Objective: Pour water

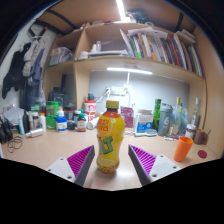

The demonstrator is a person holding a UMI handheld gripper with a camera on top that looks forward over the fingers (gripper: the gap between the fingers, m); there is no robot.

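1. Straight ahead, a clear plastic bottle of yellow drink [111,142] with a red cap and a printed label stands upright on the pale wooden desk [60,150]; it sits between the two fingers of the gripper [112,160].
2. Each finger carries a magenta ridged pad [81,163] on its inner face; the pads flank the bottle's lower body, and a narrow gap seems to remain at either side, so the claw reads as spread to about bottle width and not pressing; the bottle rests on the desk by itself.
3. Beyond the right finger, a small orange cup [183,149] stands on the desk, well apart from the bottle.
4. Behind the bottle, against the wall, a crowded row of bottles and jars [60,117] runs along the back of the desk; among them are green and white containers, too small to tell further.
5. Above, a wooden shelf [130,62] holds a row of upright books [158,45]; a bright strip light [122,10] glows on the ceiling.
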